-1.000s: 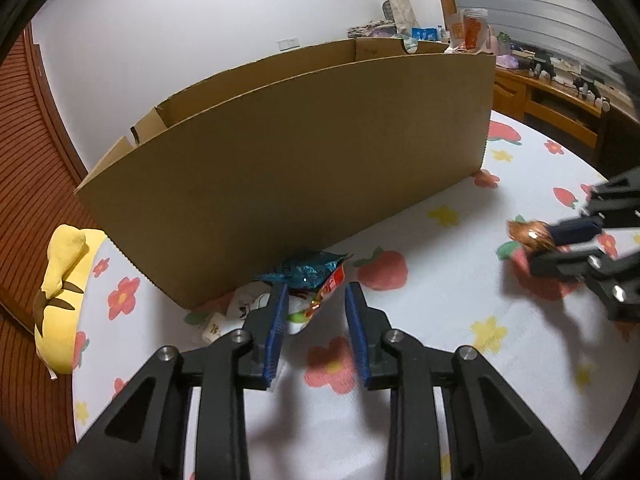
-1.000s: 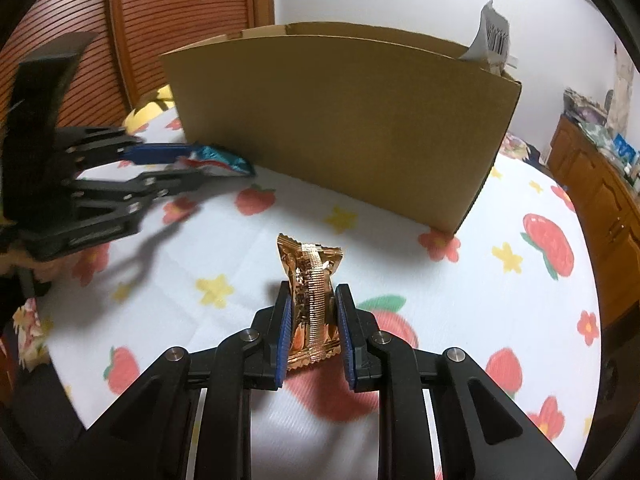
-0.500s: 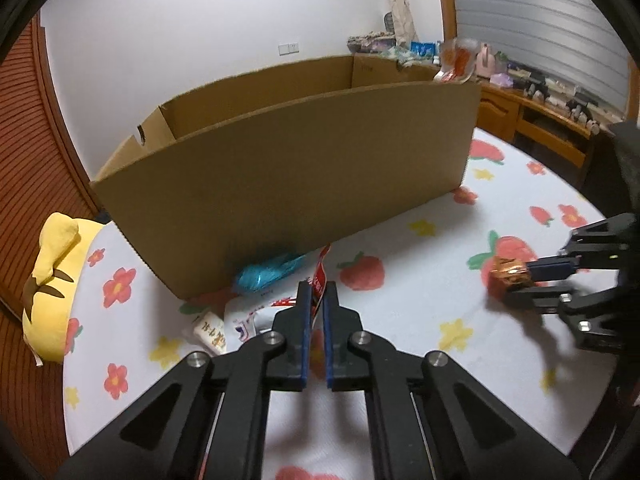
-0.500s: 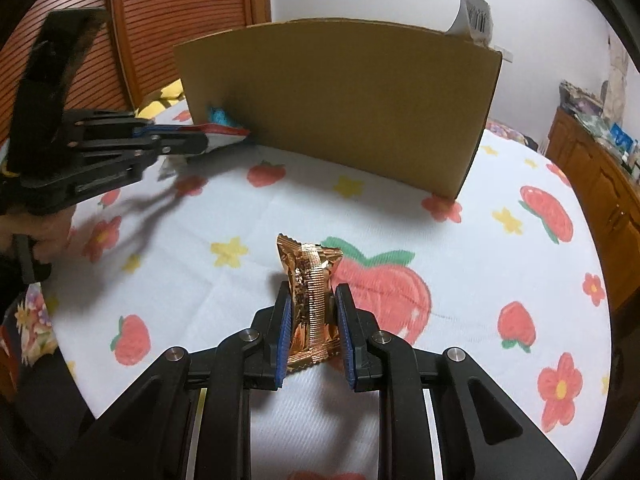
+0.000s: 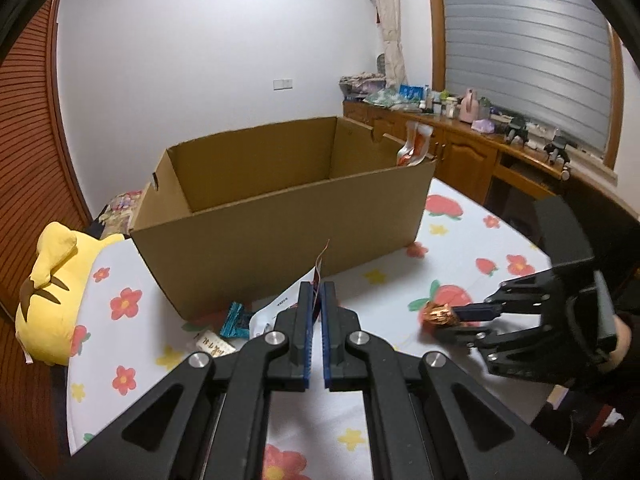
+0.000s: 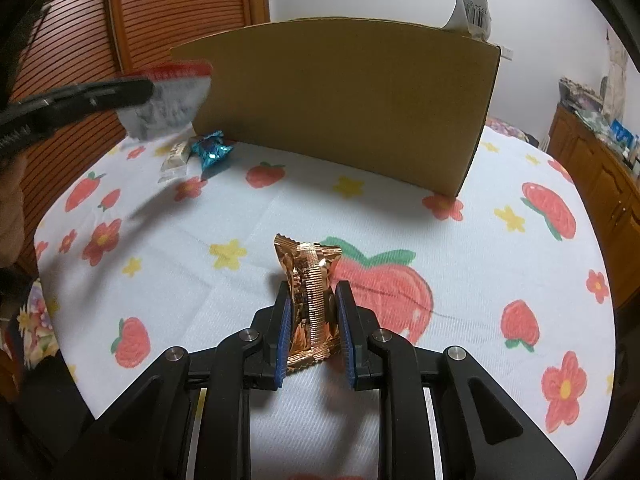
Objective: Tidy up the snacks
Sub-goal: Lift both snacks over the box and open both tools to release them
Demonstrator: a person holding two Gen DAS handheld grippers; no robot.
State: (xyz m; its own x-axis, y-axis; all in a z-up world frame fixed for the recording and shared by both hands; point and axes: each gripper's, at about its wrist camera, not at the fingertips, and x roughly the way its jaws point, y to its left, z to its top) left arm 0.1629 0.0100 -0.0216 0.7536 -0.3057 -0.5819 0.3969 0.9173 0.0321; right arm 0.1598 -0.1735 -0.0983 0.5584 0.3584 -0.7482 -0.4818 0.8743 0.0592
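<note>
An open cardboard box [image 5: 280,216] stands on the flowered table; it also shows in the right wrist view [image 6: 344,92]. My left gripper [image 5: 317,292] is shut on a white and red snack packet [image 5: 320,268], lifted above the table in front of the box; the packet shows blurred in the right wrist view [image 6: 172,100]. My right gripper [image 6: 312,300] is shut on a copper foil snack [image 6: 310,292], held low over the table; the snack also shows in the left wrist view [image 5: 438,314]. A blue foil candy [image 6: 210,148] and a small white wrapper [image 6: 176,156] lie by the box's left corner.
A snack bag [image 5: 416,144] sticks up from the box's far right corner. A yellow plush toy [image 5: 52,288] lies at the table's left edge. A wooden sideboard [image 5: 480,148] with clutter runs along the right wall. The tablecloth [image 6: 480,248] has strawberry and flower prints.
My left gripper closed on the white and red packet and lifted it up and back from the box's foot. My right gripper keeps the copper snack and drew back a little.
</note>
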